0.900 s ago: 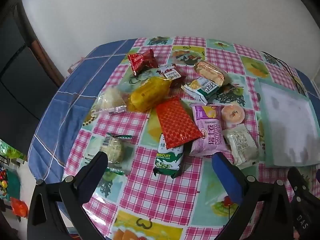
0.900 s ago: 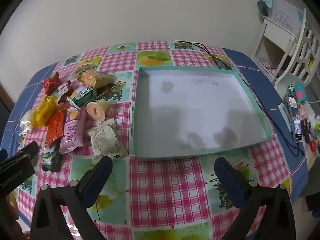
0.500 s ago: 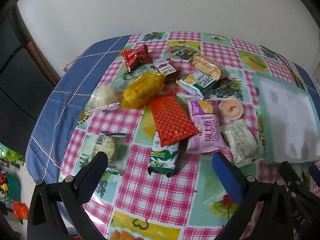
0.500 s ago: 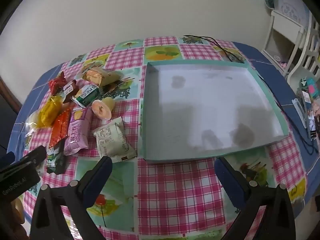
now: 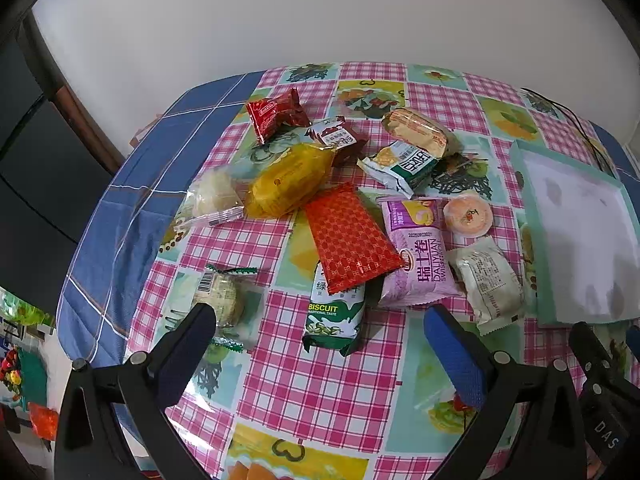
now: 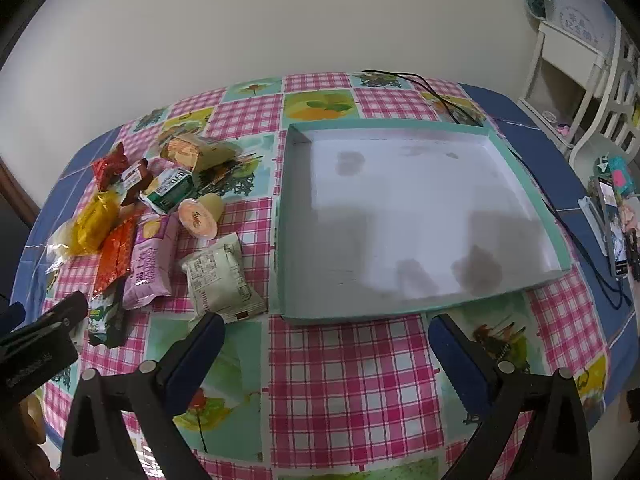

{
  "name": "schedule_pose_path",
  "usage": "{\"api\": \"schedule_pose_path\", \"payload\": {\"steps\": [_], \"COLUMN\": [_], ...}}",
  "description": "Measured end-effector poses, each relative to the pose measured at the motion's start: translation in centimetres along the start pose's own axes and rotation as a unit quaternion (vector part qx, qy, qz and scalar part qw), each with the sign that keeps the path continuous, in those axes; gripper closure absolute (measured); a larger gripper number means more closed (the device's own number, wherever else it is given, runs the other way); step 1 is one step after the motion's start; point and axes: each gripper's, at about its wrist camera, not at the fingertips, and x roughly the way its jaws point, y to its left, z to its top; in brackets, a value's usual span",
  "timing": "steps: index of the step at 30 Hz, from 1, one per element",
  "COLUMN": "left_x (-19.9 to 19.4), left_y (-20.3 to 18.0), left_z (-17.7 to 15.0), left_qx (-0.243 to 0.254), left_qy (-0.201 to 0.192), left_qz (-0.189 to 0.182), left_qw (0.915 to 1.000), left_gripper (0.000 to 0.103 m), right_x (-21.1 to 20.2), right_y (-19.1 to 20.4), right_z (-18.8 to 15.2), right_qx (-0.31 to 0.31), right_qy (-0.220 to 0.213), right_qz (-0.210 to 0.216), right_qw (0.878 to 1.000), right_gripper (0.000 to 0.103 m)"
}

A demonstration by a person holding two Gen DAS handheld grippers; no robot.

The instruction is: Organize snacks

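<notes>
With both tools spread and holding nothing, left tool over the snack pile, right tool near the tray: lower onto the green biscuit pack, nearest, pinch mid-body.

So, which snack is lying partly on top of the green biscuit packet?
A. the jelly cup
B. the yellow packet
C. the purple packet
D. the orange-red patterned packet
D: in the left wrist view the orange-red patterned packet has its lower end over the top of the green biscuit packet.
</notes>
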Motion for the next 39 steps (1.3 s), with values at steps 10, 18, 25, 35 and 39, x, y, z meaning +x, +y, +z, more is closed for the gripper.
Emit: {"api": "schedule_pose_path", "payload": {"steps": [10,18,25,35,39], "left_x": [-0.25,-0.23,-0.22,-0.15,-0.15], "left_y": [-0.30,-0.29,-0.32,-0.41,-0.40], "left_z": [0.04,0.08,0.08,0.03,0.03], "left_qx": [0.005,0.005,0.006,0.007,0.007], "left_qy": [-0.001,0.000,0.001,0.001,0.001], "left_qz": [0.000,-0.001,-0.001,-0.001,-0.002], "left_qw": [1.0000,1.0000,1.0000,1.0000,1.0000], "left_gripper": [0.000,0.000,0.000,0.000,0.000], "right_x": [0.04,0.12,0.14,0.19,0.23], "right_y": [0.29,0.49,0.58,0.67,0.66], "right_z": [-0.16,-0.22,-0.25,-0.26,-0.30], "right_qx": [-0.004,-0.010,-0.011,-0.013,-0.013], "right_qy": [0.004,0.007,0.008,0.008,0.009], "right_qz": [0.004,0.006,0.006,0.007,0.007], "right_qw": [1.000,1.000,1.000,1.000,1.000], "right_gripper": [0.000,0.000,0.000,0.000,0.000]}}
